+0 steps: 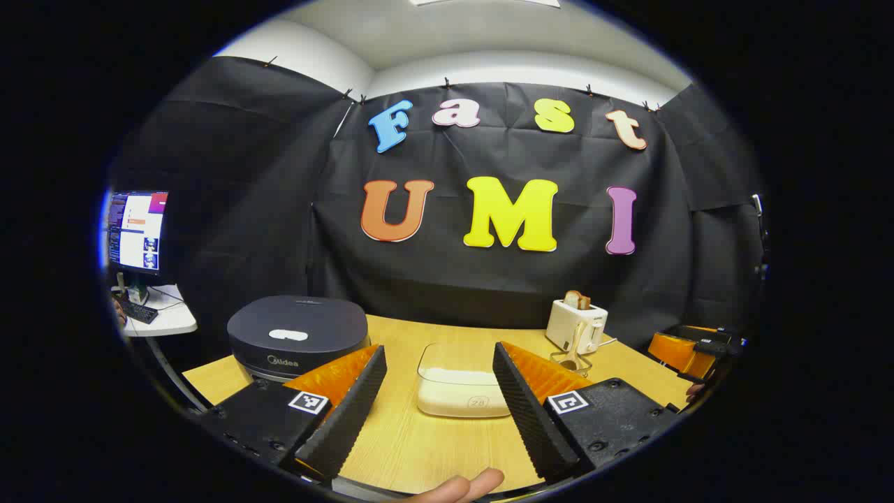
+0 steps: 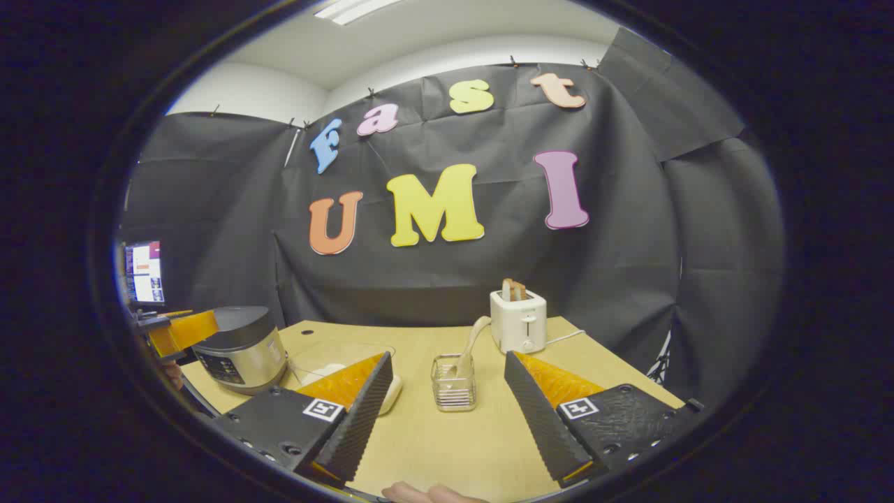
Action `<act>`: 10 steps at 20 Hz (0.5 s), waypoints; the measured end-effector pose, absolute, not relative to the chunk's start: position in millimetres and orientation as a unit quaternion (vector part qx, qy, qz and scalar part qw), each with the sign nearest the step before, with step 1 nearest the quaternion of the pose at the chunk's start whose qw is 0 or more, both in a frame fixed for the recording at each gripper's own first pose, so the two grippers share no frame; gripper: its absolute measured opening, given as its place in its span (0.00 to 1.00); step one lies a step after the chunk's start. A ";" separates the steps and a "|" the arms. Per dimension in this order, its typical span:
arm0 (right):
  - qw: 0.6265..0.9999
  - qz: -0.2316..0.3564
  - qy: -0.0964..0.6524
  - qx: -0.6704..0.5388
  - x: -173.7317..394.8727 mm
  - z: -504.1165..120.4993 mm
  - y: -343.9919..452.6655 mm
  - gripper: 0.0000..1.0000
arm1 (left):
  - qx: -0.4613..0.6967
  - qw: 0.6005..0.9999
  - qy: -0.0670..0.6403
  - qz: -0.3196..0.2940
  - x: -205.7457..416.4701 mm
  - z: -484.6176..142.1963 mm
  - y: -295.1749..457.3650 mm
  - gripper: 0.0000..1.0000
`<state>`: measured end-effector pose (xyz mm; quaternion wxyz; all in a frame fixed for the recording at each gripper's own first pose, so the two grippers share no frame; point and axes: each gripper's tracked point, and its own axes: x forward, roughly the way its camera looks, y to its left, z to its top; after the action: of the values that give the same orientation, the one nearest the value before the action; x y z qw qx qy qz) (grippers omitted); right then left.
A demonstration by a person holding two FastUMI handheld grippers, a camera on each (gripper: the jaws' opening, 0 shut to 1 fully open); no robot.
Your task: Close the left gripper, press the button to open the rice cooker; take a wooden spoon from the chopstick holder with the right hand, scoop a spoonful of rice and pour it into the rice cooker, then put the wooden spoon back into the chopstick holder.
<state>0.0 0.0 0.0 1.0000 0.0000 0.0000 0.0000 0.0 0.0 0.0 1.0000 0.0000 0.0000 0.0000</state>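
Left gripper [image 1: 438,398]: fingers spread, empty, above pale wooden table [image 1: 419,447]; dark lidded rice cooker [image 1: 297,335] closed, front-left. Right gripper [image 2: 443,412]: fingers spread, empty. Light wooden spoon [image 2: 469,344] upright in wire chopstick holder [image 2: 454,383]; clear tub of rice [image 1: 461,383] centre.

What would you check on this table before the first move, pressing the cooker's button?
1. Rice cooker lid down, waiting to be opened: ok.
2. Left claw closed for pressing: not ok, it is open.
3. Button location on the cooker: cannot tell.
4. Wooden spoon standing in the chopstick holder: ok.
5. Rice in the clear box: ok.
6. Right claw open, facing the holder: ok.
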 end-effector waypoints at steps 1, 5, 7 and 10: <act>1.000 0.000 0.002 -0.002 1.2 -1.6 3.8 0.96 | 0.000 1.000 0.008 0.005 2.9 -2.4 6.4 0.98; 1.000 0.007 0.006 -0.012 4.4 -6.4 17.6 0.96 | 0.013 0.999 0.021 0.027 8.5 -7.2 28.2 0.98; 1.000 0.007 0.011 -0.021 5.9 -10.4 20.2 0.96 | 0.022 0.999 0.023 0.037 9.5 -8.2 35.5 0.98; 0.999 0.012 0.012 -0.028 6.0 -13.5 24.8 0.96 | 0.036 0.998 0.014 0.045 7.3 -2.0 38.0 0.98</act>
<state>6.0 24.8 -13.5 0.9994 -0.0284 0.0123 0.0124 7.3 38.0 -2.0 0.9982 0.0355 0.0143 0.0453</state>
